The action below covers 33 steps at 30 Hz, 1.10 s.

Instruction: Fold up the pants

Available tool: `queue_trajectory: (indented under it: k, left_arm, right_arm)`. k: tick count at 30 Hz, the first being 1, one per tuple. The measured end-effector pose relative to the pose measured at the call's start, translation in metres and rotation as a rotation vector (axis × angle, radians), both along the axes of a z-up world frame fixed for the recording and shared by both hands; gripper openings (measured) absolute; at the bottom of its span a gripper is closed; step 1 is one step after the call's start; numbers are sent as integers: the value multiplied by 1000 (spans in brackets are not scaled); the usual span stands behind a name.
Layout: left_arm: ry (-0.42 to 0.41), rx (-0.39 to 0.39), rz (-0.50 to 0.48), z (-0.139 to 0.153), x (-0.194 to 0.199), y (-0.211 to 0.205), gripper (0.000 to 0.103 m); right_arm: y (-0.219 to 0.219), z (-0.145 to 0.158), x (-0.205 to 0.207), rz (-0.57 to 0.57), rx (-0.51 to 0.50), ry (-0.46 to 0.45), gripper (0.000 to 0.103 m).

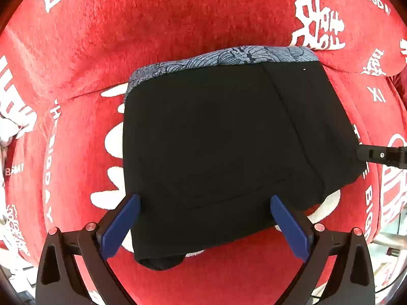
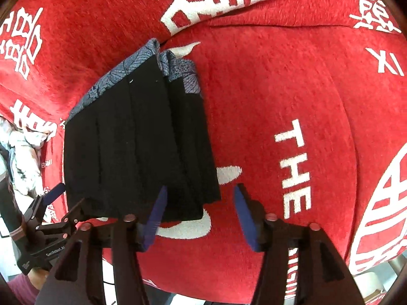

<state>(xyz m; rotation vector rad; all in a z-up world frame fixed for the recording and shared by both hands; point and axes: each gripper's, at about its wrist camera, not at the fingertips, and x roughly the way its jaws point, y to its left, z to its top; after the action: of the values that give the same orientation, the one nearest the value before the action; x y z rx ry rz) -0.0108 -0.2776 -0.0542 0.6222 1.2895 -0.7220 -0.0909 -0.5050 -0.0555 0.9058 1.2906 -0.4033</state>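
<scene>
Black pants (image 1: 216,139) with a blue-grey patterned waistband (image 1: 229,57) lie folded into a compact stack on a red cover. In the right wrist view the pants (image 2: 137,147) show several stacked layers. My left gripper (image 1: 204,200) is open, its blue fingers (image 1: 119,226) straddling the near edge of the stack and holding nothing. My right gripper (image 2: 201,190) is open at the stack's near right corner, empty. The right gripper's tip (image 1: 381,155) shows at the pants' right edge in the left wrist view; the left gripper (image 2: 51,195) shows at far left in the right wrist view.
The red plush cover (image 2: 279,101) with white characters and lettering spreads over a cushioned seat. White crumpled cloth (image 2: 23,152) lies at the left edge. Floor and a metal frame (image 1: 389,241) show past the cover's right edge.
</scene>
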Motion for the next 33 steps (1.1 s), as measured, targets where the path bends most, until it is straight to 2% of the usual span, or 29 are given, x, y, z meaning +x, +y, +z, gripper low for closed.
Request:
queue_trajectory:
  k: [4, 8, 21, 28, 31, 33]
  left_arm:
    - [10, 8, 5, -1, 2, 0, 103]
    - [16, 14, 4, -1, 2, -2, 103]
    - [92, 8, 85, -10, 39, 10, 103]
    - [96, -16, 137, -9, 71, 23, 103]
    - [136, -13, 154, -19, 88, 25, 103]
    - [195, -31, 179, -28, 99, 27, 103]
  right_arm:
    - [1, 8, 0, 8, -35, -20, 82]
    - [0, 10, 0, 27, -80, -32, 91]
    - [1, -8, -5, 15, 24, -16, 92]
    - [-10, -14, -1, 12, 75, -51, 92]
    - [-20, -15, 6, 20, 100, -83, 92]
    - [-26, -16, 14, 39, 102, -97, 92]
